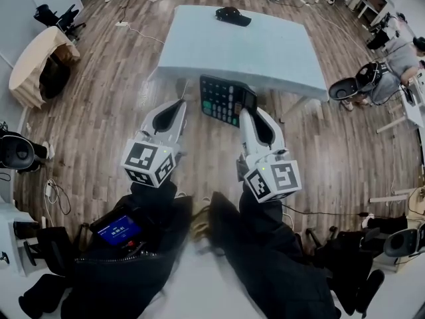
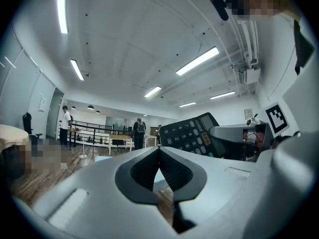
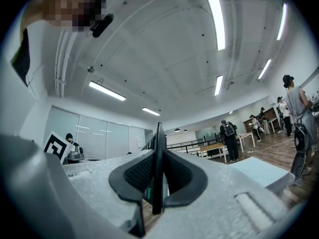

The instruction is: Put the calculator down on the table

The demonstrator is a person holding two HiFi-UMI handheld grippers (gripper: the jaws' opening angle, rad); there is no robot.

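Calculator (image 1: 222,100) held up at the table's (image 1: 265,52) near edge.
Right gripper (image 1: 246,113) jaws pinch the calculator edge-on, not resting on the table; left gripper (image 1: 180,104) jaws meet at the tips, empty, just beside.

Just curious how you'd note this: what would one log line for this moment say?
right gripper: shut on calculator; left gripper: shut, empty; calculator: in air, not yet on table; black cap: on table
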